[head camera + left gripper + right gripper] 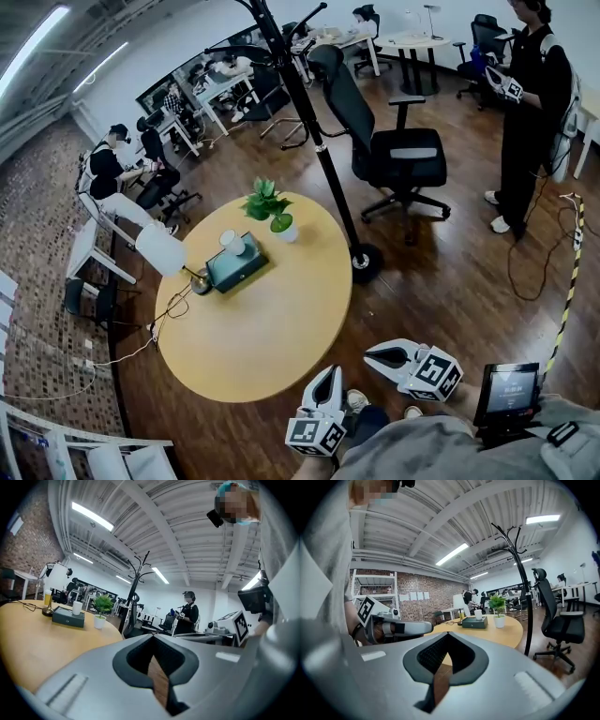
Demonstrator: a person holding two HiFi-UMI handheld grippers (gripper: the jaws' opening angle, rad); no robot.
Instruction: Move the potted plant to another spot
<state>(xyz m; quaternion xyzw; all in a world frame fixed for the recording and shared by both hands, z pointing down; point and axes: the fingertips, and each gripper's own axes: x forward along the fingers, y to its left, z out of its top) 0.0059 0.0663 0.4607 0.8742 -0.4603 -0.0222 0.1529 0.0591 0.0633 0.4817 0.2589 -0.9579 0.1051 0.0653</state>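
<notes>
The left tool (pixel 153 639) had its jaws together, empty. At the far edge of the round table (pixel 28 639) stood the potted plant (pixel 102 610), beside a dark box (pixel 68 617).

A green plant (pixel 264 199), white pot (pixel 285 230) and yellow table (pixel 272 347) are being shown. Black-and-white squares are being shown on the left gripper (pixel 330 369) and right gripper (pixel 368 354).
</notes>
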